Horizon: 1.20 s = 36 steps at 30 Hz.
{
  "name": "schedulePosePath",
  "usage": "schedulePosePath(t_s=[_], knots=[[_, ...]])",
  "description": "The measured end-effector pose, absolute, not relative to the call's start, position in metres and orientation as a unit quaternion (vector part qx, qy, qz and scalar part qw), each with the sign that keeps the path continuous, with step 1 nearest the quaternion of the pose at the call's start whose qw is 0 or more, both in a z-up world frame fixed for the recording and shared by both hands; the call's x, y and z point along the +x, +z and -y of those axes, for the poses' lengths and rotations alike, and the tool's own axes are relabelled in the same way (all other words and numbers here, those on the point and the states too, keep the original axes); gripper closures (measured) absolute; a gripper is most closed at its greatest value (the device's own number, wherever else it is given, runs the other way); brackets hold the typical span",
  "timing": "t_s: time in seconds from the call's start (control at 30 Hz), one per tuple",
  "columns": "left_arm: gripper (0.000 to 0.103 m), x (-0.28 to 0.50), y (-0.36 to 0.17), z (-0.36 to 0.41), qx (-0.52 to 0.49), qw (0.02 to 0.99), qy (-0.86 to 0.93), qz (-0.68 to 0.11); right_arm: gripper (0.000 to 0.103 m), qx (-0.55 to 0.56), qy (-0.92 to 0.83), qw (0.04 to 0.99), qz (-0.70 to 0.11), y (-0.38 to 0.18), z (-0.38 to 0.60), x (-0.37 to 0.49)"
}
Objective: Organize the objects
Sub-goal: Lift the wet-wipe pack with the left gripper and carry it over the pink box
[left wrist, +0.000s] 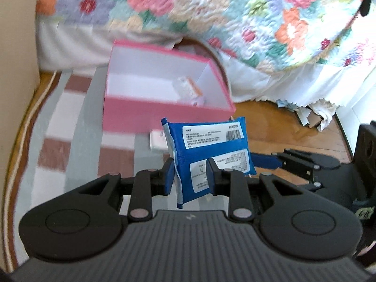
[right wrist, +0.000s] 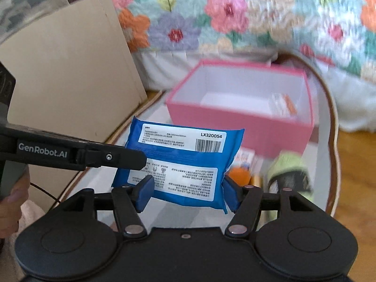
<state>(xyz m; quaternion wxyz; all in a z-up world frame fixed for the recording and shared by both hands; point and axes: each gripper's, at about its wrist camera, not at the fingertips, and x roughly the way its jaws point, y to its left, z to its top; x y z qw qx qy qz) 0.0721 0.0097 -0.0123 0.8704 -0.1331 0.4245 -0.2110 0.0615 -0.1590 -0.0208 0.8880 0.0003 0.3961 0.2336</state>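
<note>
A blue wipes packet [left wrist: 209, 145] with white labels hangs in the air, upright, in front of a pink box [left wrist: 164, 115]. My left gripper [left wrist: 190, 164] is shut on the packet's lower part. In the right wrist view it reaches in from the left and pinches the packet [right wrist: 183, 155] at its left edge. My right gripper [right wrist: 188, 183] stands open with its blue fingers on either side of the packet's lower half, not pressing it. The pink box [right wrist: 235, 122] is open, white inside, and holds a small white and orange carton [right wrist: 282, 104].
The box stands on a striped rug [left wrist: 70, 117] beside a bed with a floral quilt [left wrist: 235, 11]. A cardboard sheet [right wrist: 70, 82] leans at the left. A green item [right wrist: 289, 171], an orange one [right wrist: 239, 174] and a small carton [right wrist: 246, 159] lie before the box.
</note>
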Motion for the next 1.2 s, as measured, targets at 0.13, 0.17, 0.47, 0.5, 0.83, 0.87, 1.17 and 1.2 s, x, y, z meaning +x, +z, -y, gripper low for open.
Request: schedulePosePath(t_s=[0.13, 0.17, 0.47, 0.5, 0.83, 0.87, 1.17, 1.2], knots=[[0.077, 0.095, 0.015, -0.007, -0.131, 0.876, -0.213, -0.414, 0.035, -0.018, 0.243, 0.894, -0.375, 0.010, 0.159, 0.081], [0.077, 0.103, 0.020, -0.006, -0.133, 0.877, -0.211, -0.411, 0.035, -0.026, 0.245, 0.897, -0.367, 0.017, 0.159, 0.088], [0.077, 0.185, 0.034, 0.004, -0.132, 0.889, -0.187, -0.396, 0.053, -0.071, 0.267, 0.896, -0.349, 0.055, 0.168, 0.165], [0.077, 0.195, 0.031, 0.007, -0.131, 0.888, -0.185, -0.400, 0.056, -0.074, 0.268, 0.892, -0.356, 0.054, 0.169, 0.177], [0.077, 0.307, -0.043, 0.022, -0.112, 0.870, -0.136, -0.461, 0.066, -0.051, 0.255, 0.866, -0.426, -0.003, 0.188, 0.298], [0.077, 0.317, -0.053, 0.022, -0.113, 0.868, -0.129, -0.466, 0.066, -0.044, 0.255, 0.862, -0.436, -0.013, 0.188, 0.308], [0.077, 0.380, -0.129, 0.013, -0.127, 0.834, -0.100, -0.528, 0.066, -0.023, 0.238, 0.835, -0.496, -0.096, 0.174, 0.372], [0.077, 0.384, -0.135, 0.014, -0.129, 0.830, -0.100, -0.533, 0.066, -0.020, 0.234, 0.833, -0.501, -0.102, 0.173, 0.375]])
